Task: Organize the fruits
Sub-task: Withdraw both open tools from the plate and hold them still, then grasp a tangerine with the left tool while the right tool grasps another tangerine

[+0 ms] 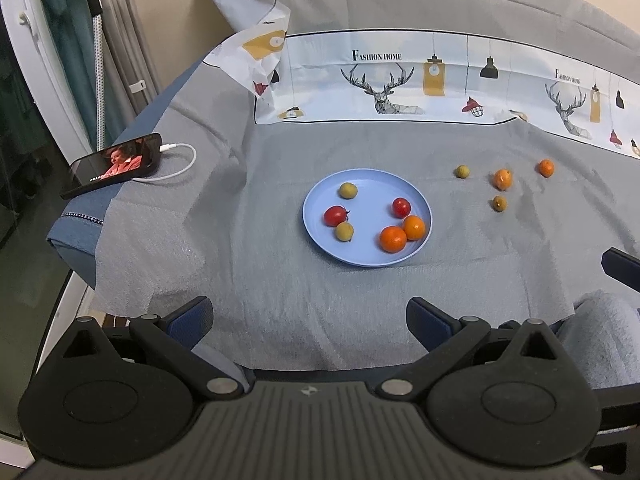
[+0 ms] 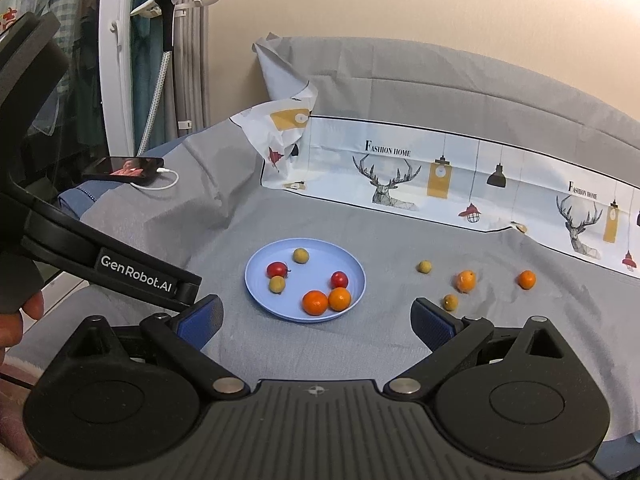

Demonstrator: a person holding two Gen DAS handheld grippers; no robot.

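A blue plate (image 1: 360, 256) (image 2: 260, 296) lies mid-table holding two oranges (image 1: 393, 239), two red tomatoes (image 1: 335, 215) and two yellow-green fruits (image 1: 348, 190). To its right on the grey cloth lie two more oranges (image 1: 503, 179) (image 2: 466, 281), one further right (image 1: 546, 168) (image 2: 526, 279), and two yellow-green fruits (image 1: 462, 171) (image 2: 450, 302). My left gripper (image 1: 310, 320) is open and empty, short of the plate. My right gripper (image 2: 316, 320) is open and empty, short of the plate; its right finger is near a yellow-green fruit.
A phone (image 1: 114, 164) (image 2: 126, 168) on a white cable lies at the table's left edge. A printed cloth panel (image 1: 400, 80) stands along the back. The left gripper's body (image 2: 100, 248) crosses the right wrist view at left. A towel-like cloth (image 1: 600, 340) lies at near right.
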